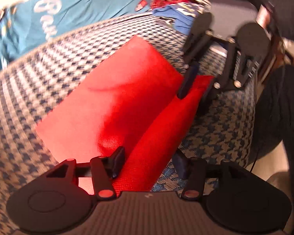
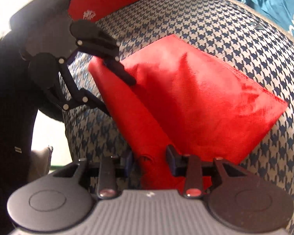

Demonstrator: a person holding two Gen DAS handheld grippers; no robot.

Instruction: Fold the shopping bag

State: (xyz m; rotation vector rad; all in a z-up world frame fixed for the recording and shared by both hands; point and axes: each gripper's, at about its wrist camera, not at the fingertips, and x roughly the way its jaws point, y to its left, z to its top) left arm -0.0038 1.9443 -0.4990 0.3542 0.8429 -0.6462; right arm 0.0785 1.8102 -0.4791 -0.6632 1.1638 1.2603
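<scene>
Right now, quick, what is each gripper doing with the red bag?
Left gripper: open, fingers either side of the red bag's folded strip.
Right gripper: open, fingers straddling the same strip's other end.

surface: houndstooth cloth (image 1: 29,90) | behind: teal fabric (image 1: 25,25) | light: warm

Shopping bag (image 1: 115,90): flat on the houndstooth cushion (image 1: 29,137), one long edge folded up.
Left tool (image 1: 150,161): at one end of that fold.
Right tool (image 2: 150,159): at the opposite end.
Garment (image 1: 49,15): behind the cushion.
</scene>
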